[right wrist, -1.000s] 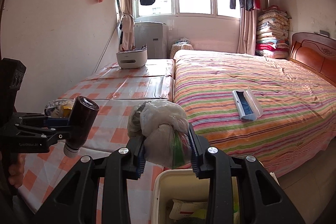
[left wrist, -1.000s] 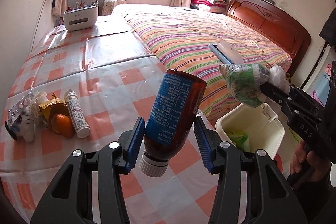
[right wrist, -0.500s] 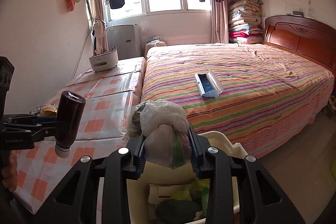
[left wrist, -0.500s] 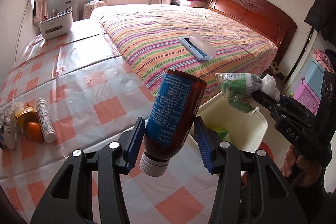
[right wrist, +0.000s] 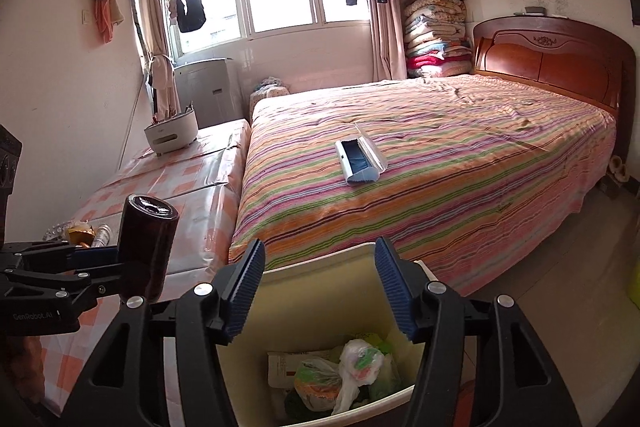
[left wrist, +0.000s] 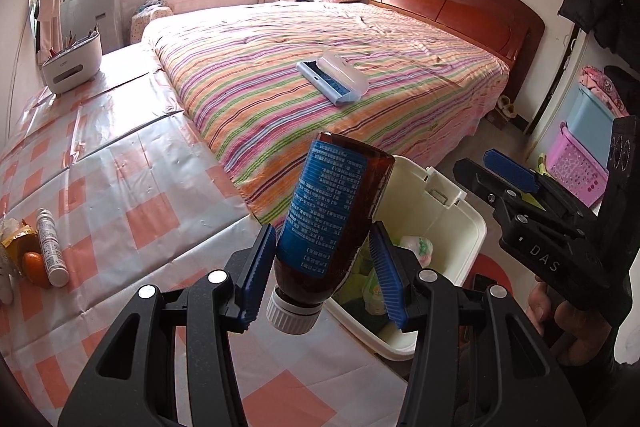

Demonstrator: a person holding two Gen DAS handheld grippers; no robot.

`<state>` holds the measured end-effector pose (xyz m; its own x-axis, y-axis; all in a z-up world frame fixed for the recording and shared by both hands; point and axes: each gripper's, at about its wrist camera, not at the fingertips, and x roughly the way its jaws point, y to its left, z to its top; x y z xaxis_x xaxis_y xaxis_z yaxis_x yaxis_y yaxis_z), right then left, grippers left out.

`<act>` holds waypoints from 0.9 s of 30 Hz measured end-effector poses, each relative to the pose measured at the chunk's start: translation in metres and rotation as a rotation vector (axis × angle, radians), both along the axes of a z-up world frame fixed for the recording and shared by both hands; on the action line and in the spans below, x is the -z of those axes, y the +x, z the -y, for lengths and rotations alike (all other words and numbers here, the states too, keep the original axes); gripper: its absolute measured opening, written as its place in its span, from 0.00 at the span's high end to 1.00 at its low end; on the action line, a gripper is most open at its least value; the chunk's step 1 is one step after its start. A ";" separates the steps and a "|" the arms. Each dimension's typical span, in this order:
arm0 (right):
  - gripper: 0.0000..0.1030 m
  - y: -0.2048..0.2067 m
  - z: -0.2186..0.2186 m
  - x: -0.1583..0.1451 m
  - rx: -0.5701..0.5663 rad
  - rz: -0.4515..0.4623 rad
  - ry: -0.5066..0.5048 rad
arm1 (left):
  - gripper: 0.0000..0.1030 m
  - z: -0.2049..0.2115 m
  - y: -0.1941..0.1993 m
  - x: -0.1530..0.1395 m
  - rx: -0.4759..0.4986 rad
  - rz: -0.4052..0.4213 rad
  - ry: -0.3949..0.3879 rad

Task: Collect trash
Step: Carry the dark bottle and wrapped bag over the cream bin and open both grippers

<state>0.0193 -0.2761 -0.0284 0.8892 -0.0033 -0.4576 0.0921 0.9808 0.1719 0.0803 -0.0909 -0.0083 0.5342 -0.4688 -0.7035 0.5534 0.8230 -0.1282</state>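
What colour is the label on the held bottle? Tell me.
Blue with white print, on the brown bottle; the left wrist view shows it best.

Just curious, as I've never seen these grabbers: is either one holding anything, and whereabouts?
The left gripper clamps a brown bottle by its lower body, cap down. The right gripper, its jaws opening, holds nothing.

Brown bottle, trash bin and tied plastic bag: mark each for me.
Brown bottle [left wrist: 328,211]: left wrist view, on its blue label.
Trash bin [left wrist: 460,227]: left wrist view, on its inner far wall.
Tied plastic bag [right wrist: 354,367]: right wrist view, on the white knotted top.
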 end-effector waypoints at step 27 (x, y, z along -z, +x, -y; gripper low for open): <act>0.43 -0.015 0.029 -0.004 0.119 0.054 0.103 | 0.55 0.041 0.007 0.012 0.059 -0.011 0.039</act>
